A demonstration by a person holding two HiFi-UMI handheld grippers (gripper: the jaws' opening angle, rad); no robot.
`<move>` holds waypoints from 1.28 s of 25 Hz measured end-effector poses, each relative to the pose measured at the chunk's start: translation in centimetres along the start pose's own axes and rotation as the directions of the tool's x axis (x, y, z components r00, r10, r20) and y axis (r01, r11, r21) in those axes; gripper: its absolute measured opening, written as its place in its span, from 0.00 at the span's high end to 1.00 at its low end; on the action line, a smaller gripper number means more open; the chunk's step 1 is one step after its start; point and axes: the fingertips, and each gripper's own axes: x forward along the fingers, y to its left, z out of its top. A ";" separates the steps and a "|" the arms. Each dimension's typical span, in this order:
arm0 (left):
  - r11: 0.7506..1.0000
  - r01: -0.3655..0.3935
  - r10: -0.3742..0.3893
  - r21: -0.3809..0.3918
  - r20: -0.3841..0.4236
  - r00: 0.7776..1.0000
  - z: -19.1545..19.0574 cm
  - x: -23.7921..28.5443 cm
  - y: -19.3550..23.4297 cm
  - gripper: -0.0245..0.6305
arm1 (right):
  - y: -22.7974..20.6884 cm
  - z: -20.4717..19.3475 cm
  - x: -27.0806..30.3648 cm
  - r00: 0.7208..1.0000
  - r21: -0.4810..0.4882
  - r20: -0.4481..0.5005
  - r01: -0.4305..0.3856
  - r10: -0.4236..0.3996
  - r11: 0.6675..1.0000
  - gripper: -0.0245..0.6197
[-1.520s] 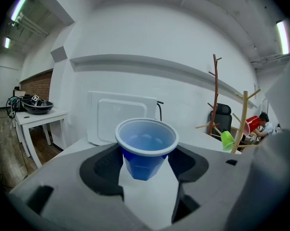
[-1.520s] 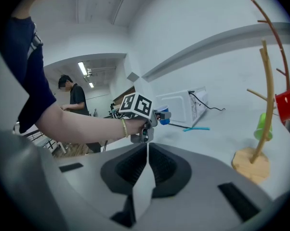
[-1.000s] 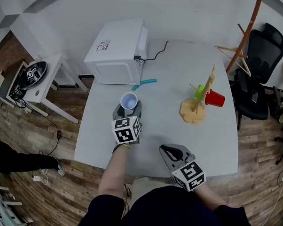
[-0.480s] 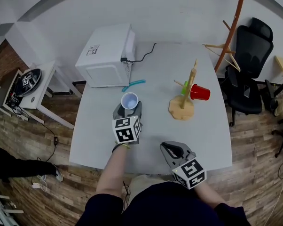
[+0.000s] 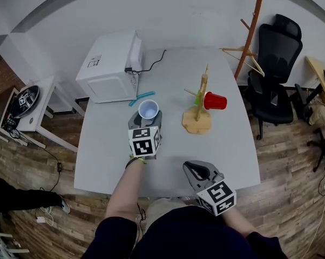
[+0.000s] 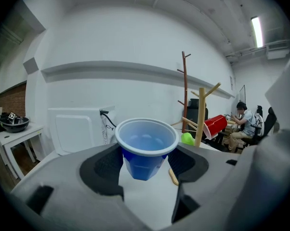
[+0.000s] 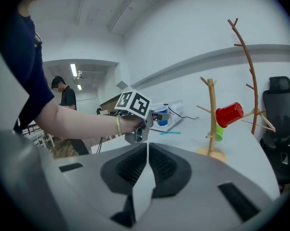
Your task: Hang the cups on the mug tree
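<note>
Closest to the person, the right gripper [image 5: 190,170] is hanging over the near edge of the grey table [image 5: 227,144]. Its two jaws are pressed together and nothing is sitting between them.

A little farther out and to the left, the left gripper [image 5: 146,118] is squeezing a blue cup [image 5: 148,110] between its dark pads. The cup is standing upright in the grip with its open mouth facing up. It is empty inside.

Just past that and over to the right, the wooden mug tree [image 5: 201,104] is standing on its round base on the table, a bit apart from the blue cup. A red cup [image 5: 215,101] is hanging on one peg, lying on its side and pointing away from the pole. A green cup [image 5: 197,97] is hanging lower down, close to the pole.

A thin teal thing [image 5: 142,97] is lying on the table just beyond the blue cup. I cannot tell what it is.

Behind it, a white microwave [image 5: 109,66] is sitting at the far left corner of the table, with a black cord trailing beside it.

Farthest away, a tall wooden coat stand [image 5: 251,28] and a black office chair [image 5: 273,80] are standing on the floor past the table's right side.
</note>
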 end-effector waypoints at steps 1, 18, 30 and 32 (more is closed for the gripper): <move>1.000 0.004 -0.004 0.014 -0.005 1.000 0.1 0.2 -0.3 0.50 | -0.1 0.0 -0.2 1.000 0.000 0.001 0.005 -0.005 1.000 0.91; 0.923 0.067 -0.038 0.379 -0.085 0.996 1.0 4.7 -3.6 0.50 | -2.5 -0.3 -2.5 0.998 0.009 0.017 0.064 -0.064 0.998 0.91; 0.726 0.115 -0.032 0.678 -0.135 0.990 1.5 7.5 -5.8 0.50 | -3.7 -0.4 -3.6 0.995 0.008 0.019 0.098 -0.098 0.995 0.91; 0.685 0.123 -0.030 0.718 -0.141 0.990 1.6 7.9 -6.2 0.50 | -3.8 -0.5 -3.7 0.994 0.011 0.020 0.104 -0.104 0.995 0.91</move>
